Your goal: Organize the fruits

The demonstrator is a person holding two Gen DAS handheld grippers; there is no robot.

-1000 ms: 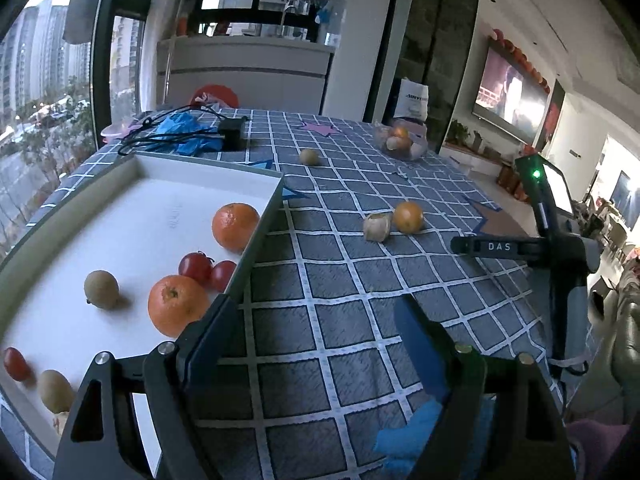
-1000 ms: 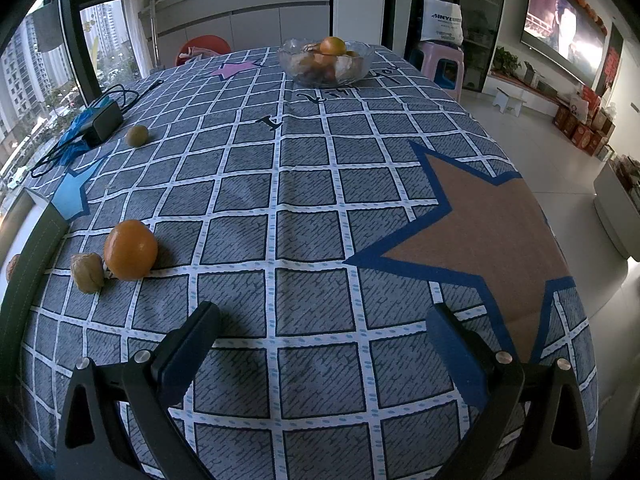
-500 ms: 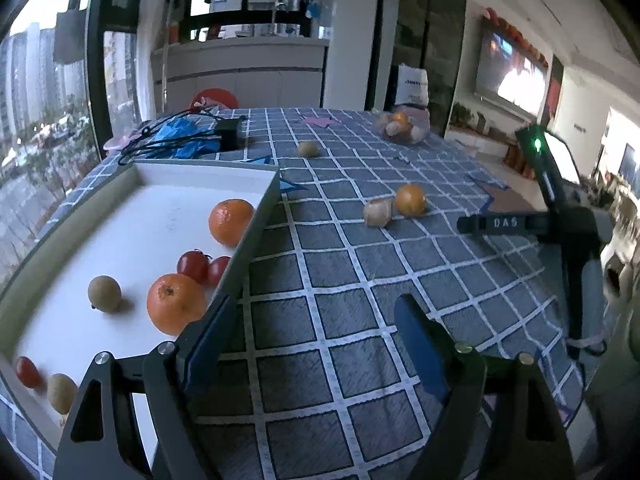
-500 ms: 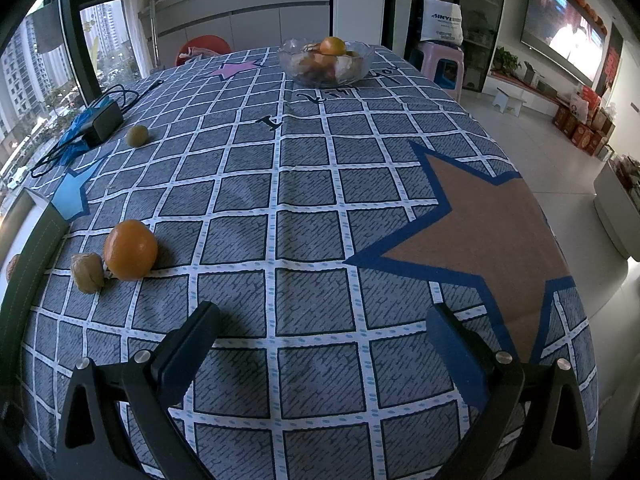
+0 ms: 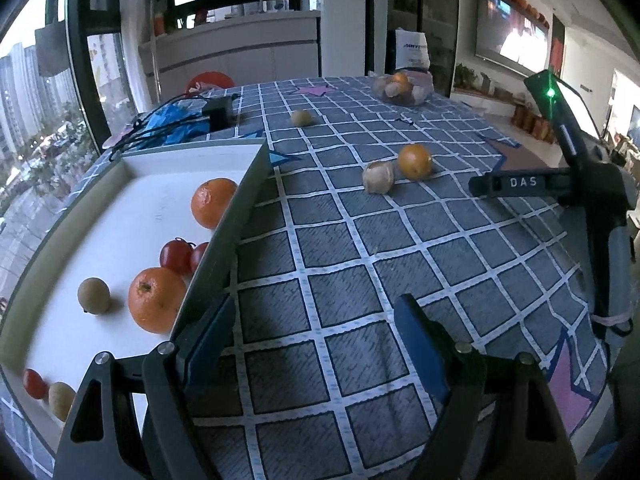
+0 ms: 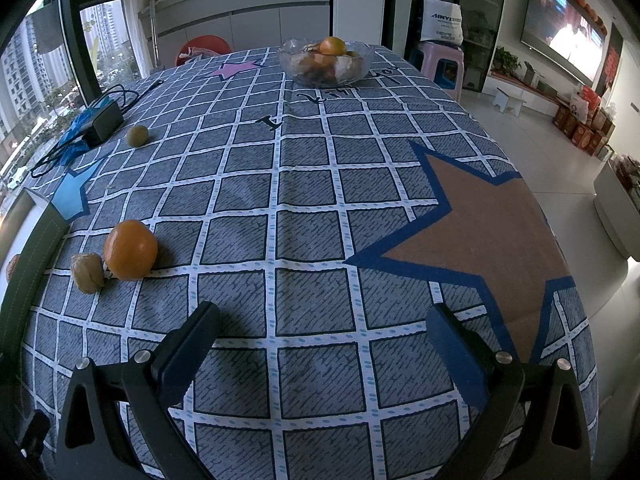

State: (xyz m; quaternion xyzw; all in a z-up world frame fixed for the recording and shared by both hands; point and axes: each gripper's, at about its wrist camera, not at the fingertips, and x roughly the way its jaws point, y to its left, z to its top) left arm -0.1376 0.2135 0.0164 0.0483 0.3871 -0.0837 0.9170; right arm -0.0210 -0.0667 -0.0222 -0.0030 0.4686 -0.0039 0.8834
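- Left wrist view: left gripper (image 5: 310, 326) hung wide open over the checked tablecloth (image 5: 344, 248), gripping nothing. White tray (image 5: 120, 216) beside it held two oranges (plus cherry tomatoes and small brown fruits).
- Right wrist view: right gripper (image 6: 322, 326) was spread wide too, empty; loose orange (image 6: 130, 250) touched a wrinkly brown fruit (image 6: 88, 273), glass bowl (image 6: 326, 65) far back.

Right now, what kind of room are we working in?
Most likely a home living and dining room: a dining table under a checked tablecloth, a glass fruit bowl on it, a wall-mounted TV, and high-rise blocks outside the window.
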